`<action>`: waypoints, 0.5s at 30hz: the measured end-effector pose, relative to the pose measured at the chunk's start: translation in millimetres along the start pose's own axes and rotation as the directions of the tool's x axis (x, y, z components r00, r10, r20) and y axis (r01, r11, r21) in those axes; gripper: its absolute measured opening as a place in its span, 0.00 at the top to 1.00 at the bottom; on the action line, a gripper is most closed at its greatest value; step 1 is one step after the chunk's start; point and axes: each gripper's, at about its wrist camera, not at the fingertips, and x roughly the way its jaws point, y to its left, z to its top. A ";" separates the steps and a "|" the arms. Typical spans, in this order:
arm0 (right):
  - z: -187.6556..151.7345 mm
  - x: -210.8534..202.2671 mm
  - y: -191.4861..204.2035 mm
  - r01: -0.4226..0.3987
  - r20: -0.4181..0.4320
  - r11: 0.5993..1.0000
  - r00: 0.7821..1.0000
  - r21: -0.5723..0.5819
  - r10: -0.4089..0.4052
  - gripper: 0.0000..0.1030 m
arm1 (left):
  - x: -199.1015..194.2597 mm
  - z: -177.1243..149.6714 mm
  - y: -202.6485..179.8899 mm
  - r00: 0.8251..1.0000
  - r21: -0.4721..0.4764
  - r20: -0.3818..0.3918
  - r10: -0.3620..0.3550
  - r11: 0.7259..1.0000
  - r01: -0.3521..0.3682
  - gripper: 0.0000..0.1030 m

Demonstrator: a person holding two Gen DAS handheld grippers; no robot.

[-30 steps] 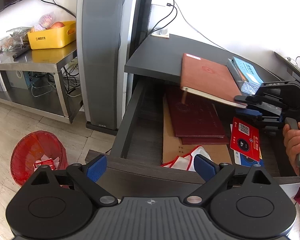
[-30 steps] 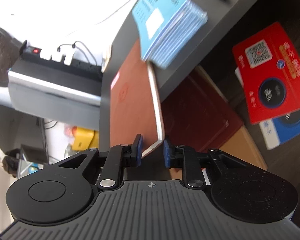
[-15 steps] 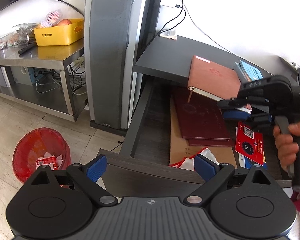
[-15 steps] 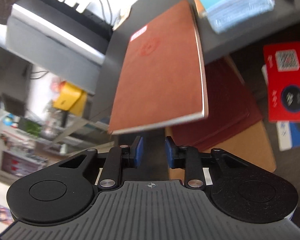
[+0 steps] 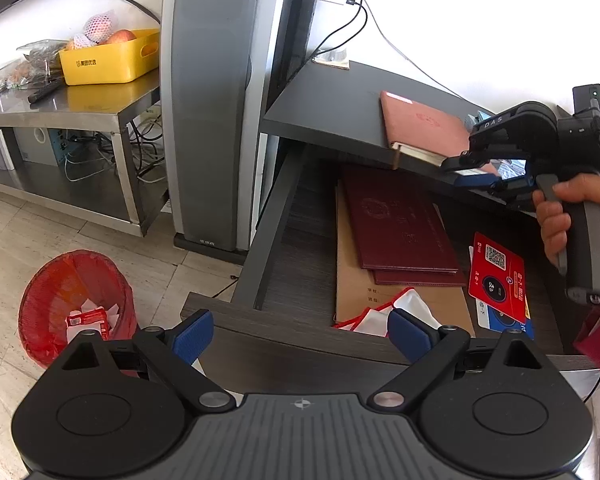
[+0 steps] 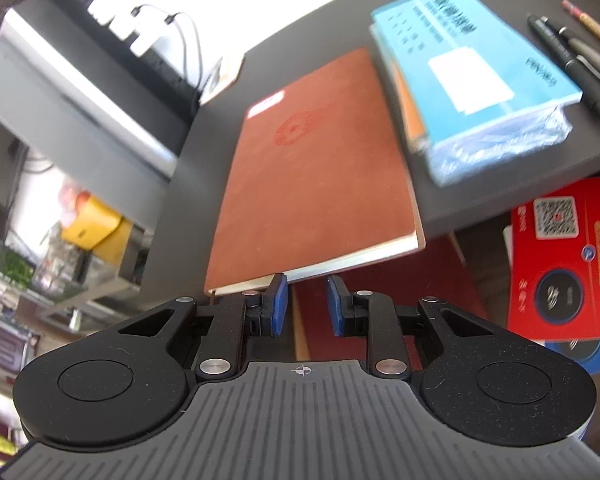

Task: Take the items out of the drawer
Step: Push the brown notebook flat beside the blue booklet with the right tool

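bright daylight, blown-out white wall (image 5: 480,20), fisheye-bent edges, blurred left side in right view

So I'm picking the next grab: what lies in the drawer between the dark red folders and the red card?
Only bare dark drawer floor, seen in the left wrist view; dark red folders and red card lie apart.

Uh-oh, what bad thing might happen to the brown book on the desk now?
The brown notebook lies on the desk top with its near edge sticking out over the open drawer. The right gripper is open just in front of that edge, so a bump while backing off might tip the book into the drawer. The notebook also sits close beside the blue packet, so sliding it further could nudge that.
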 end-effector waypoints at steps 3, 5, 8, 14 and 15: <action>4.2 3.5 -5.2 0.001 0.002 1.000 1.000 0.013 -0.001 0.72 | -0.7 -0.6 -1.4 1.000 0.003 0.000 0.001 1.000 -0.001 0.09; 5.9 6.0 -8.5 -0.002 0.000 1.000 1.000 0.022 0.002 0.72 | -2.2 -0.8 -2.4 1.000 0.004 0.001 0.004 1.000 -0.004 0.09; 1.8 0.5 -9.6 -0.011 0.000 1.000 1.000 0.013 0.011 0.70 | -5.9 -0.6 -3.9 1.000 0.011 0.009 0.006 1.000 -0.006 0.09; -14.9 -27.2 -13.4 -0.058 -0.029 0.998 0.998 0.005 0.059 0.60 | -16.2 -2.9 -13.5 1.000 0.030 0.025 0.000 1.000 -0.001 0.09; -18.6 -33.1 -14.8 -0.063 -0.035 0.998 0.997 0.004 0.063 0.60 | -17.7 -3.5 -16.1 1.000 0.037 0.026 -0.003 0.999 0.002 0.09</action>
